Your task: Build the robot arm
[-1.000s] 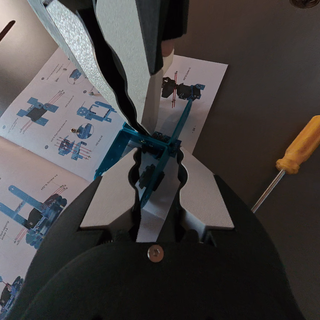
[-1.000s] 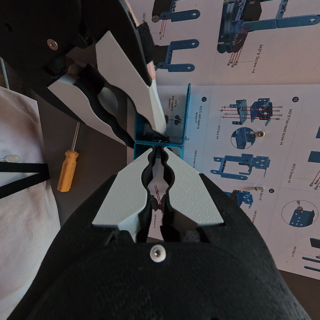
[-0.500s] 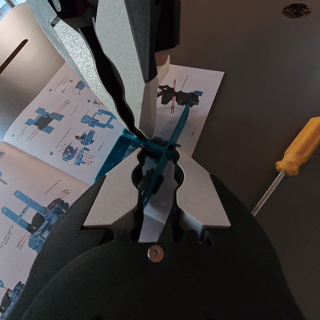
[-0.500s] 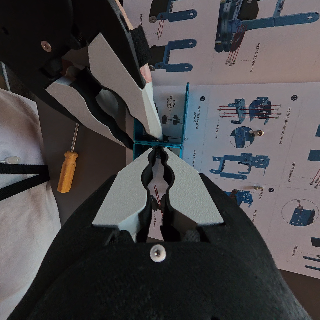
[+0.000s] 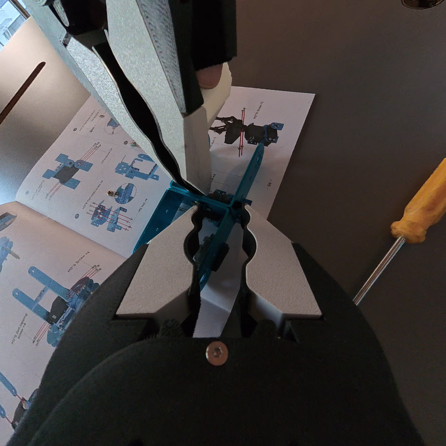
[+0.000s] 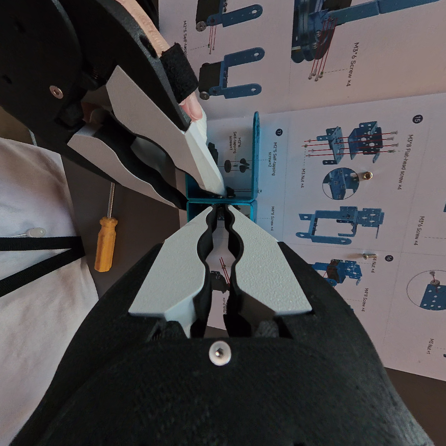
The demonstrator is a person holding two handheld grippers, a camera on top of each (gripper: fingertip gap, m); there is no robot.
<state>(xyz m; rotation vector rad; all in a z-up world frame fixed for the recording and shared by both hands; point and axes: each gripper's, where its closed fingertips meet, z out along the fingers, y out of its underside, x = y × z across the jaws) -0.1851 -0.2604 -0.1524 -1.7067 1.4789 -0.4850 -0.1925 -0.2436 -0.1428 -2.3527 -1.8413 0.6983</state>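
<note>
A blue metal bracket assembly (image 5: 159, 217) stands on an open instruction manual (image 5: 72, 193). My left gripper (image 5: 221, 207) is open, its jaws astride one upright blue side plate without pinching it. In the right wrist view, the left gripper (image 6: 202, 198) has one finger inside the bracket (image 6: 255, 156) and one outside its left wall. My right gripper (image 6: 218, 207) is shut at its tips on the bracket's cross plate. In the left wrist view it comes down from above (image 5: 193, 190) onto that plate's top edge.
A yellow-handled screwdriver (image 5: 422, 205) lies on the dark table (image 5: 337, 72) right of the manual; it also shows in the right wrist view (image 6: 105, 243). A brass nut (image 6: 366, 175) and a small screw (image 6: 369, 255) lie on the manual (image 6: 362, 108). A person's white shirt (image 6: 36, 313) is at the left. My two grippers' fingertips are within a few centimetres of each other.
My left gripper's jaws have narrowed a little around the blue side plate and its view has tilted slightly. The right gripper has stayed pinched on the bracket.
</note>
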